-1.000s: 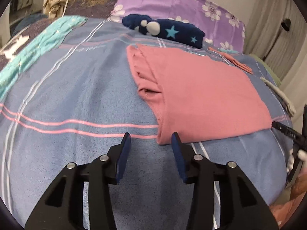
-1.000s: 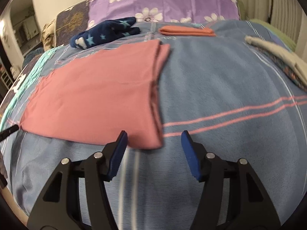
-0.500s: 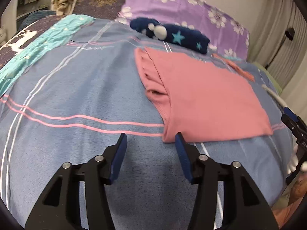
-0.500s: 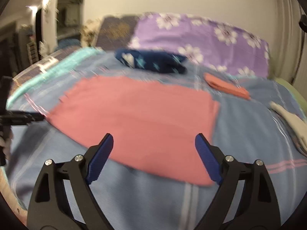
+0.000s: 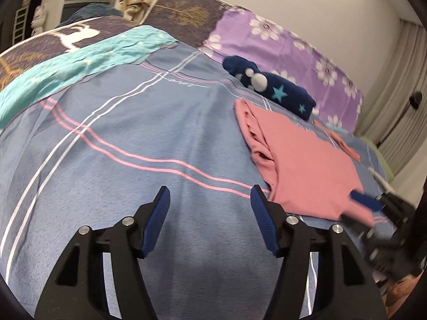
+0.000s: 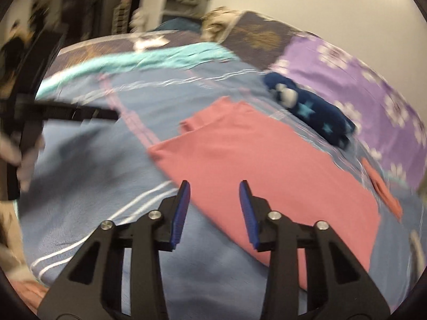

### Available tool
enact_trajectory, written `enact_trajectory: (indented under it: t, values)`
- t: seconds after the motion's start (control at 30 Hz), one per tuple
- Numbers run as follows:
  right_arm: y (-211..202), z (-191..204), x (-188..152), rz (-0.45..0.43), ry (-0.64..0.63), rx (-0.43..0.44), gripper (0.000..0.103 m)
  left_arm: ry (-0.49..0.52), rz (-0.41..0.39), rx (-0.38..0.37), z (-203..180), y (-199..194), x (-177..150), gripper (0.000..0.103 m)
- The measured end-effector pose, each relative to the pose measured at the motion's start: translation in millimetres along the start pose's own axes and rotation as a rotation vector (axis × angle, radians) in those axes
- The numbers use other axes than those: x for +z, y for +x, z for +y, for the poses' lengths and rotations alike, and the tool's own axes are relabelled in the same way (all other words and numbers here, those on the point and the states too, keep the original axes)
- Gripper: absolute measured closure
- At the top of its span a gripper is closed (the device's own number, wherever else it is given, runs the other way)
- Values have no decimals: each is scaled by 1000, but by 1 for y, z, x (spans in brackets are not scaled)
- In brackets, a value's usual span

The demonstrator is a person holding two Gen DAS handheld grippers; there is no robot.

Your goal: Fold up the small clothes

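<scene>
A pink folded garment [image 5: 304,160] lies flat on the blue striped bedspread [image 5: 133,138]; it also shows in the right wrist view [image 6: 267,170]. My left gripper [image 5: 209,200] is open and empty, above the bedspread just left of the garment's near corner. My right gripper [image 6: 214,194] is open and empty, over the garment's near edge. The right gripper shows blurred at the right of the left wrist view [image 5: 373,208], by the garment's near right corner.
A dark blue star-print garment [image 5: 275,90] lies behind the pink one. A small folded orange piece [image 5: 344,146] lies at its far right. A purple flowered pillow [image 5: 288,50] and a teal cloth [image 5: 80,64] lie further back. The bed's near edge is close.
The left gripper has swung left and opened wider, so the garment sits further right. The right gripper has swung left across the garment and its jaws have narrowed since half a second ago.
</scene>
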State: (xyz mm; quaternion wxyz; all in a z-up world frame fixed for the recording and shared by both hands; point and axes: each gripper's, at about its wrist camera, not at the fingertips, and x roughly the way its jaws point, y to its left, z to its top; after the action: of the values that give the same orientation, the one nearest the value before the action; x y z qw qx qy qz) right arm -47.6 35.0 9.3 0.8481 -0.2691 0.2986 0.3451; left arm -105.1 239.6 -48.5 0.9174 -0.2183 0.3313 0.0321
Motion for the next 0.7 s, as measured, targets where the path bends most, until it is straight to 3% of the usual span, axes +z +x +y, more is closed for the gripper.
enact_trajectory:
  t: [0.13,0.23,0.7]
  values:
    - [26,23,4,77,-73,7,57,-32,-17,12,13,-3,-4,33]
    - [46,35,3,106,-157,-43,42,-58,-23,10,23,-3,-6,32]
    - [82,47,26,100,-209,-227,42,-167,4,-59,47,18,-19,31]
